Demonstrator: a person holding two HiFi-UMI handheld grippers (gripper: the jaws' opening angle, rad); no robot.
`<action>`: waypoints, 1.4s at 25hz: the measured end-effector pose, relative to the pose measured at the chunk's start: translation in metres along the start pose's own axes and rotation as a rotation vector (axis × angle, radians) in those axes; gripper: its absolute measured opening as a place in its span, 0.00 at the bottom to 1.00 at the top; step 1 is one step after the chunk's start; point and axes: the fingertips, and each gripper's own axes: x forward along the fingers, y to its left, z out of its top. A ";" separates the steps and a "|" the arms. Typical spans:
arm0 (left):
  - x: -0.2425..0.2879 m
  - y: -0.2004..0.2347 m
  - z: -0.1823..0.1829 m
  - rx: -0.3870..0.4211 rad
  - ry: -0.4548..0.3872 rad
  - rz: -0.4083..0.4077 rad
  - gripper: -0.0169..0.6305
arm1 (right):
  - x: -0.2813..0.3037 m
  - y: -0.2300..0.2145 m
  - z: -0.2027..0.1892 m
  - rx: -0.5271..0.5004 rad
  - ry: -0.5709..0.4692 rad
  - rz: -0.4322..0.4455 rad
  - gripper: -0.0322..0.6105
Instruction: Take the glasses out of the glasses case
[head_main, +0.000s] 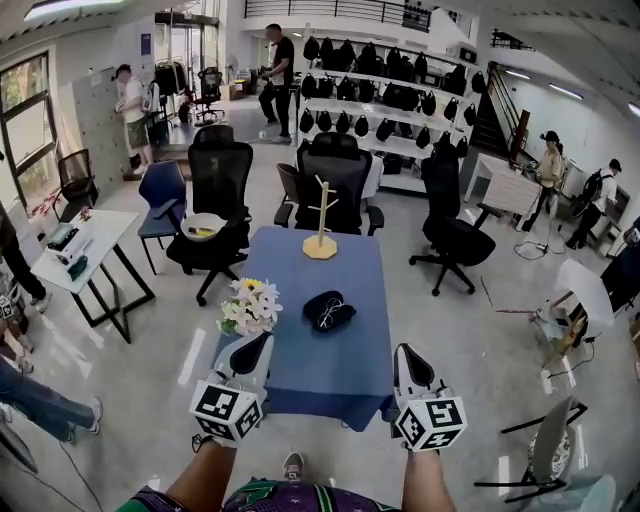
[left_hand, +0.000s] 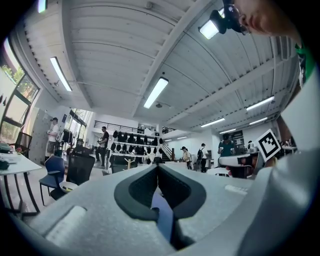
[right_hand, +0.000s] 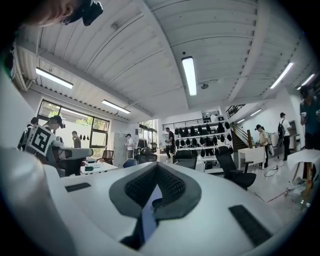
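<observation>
Left claw (head_main: 264, 341) first: its own view shows the dark pads pressed together at the tip (left_hand: 158, 168), nothing gripped, only a thin slit lower down with a sliver of blue in it. Same story on the right claw (head_main: 402, 352), pads meeting at the tip (right_hand: 157, 168), nothing held, a strip of blue showing through the slit below. From the head view, both are raised over the near end of the blue desk (head_main: 300, 375), the left claw above the near-left corner, the right claw just off the near-right corner, each tilted up and pointing out across the room. Out beyond them, well apart from both claws, the dark glasses case (head_main: 328, 311) lies about halfway along the desk, a little toward the right edge, and the thin frame of the glasses (head_main: 326, 314) shows pale against it; whether they lie in it or on it cannot be told from here. A bunch of white and yellow flowers (head_main: 250, 306) sits at the left edge, level with the case. At the middle of the far edge stands a wooden branching stand (head_main: 321, 236), upright on its round base. Black office chairs (head_main: 335, 180) crowd the floor just past that far edge.
</observation>
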 end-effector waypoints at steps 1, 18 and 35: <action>0.007 0.008 -0.001 -0.001 0.002 -0.002 0.05 | 0.010 -0.001 0.000 -0.001 0.002 0.000 0.05; 0.070 0.107 -0.014 -0.054 -0.008 -0.053 0.05 | 0.125 0.024 0.009 -0.052 0.018 -0.003 0.05; 0.099 0.111 -0.017 -0.062 -0.019 -0.075 0.05 | 0.160 0.020 0.014 -0.049 -0.003 0.028 0.05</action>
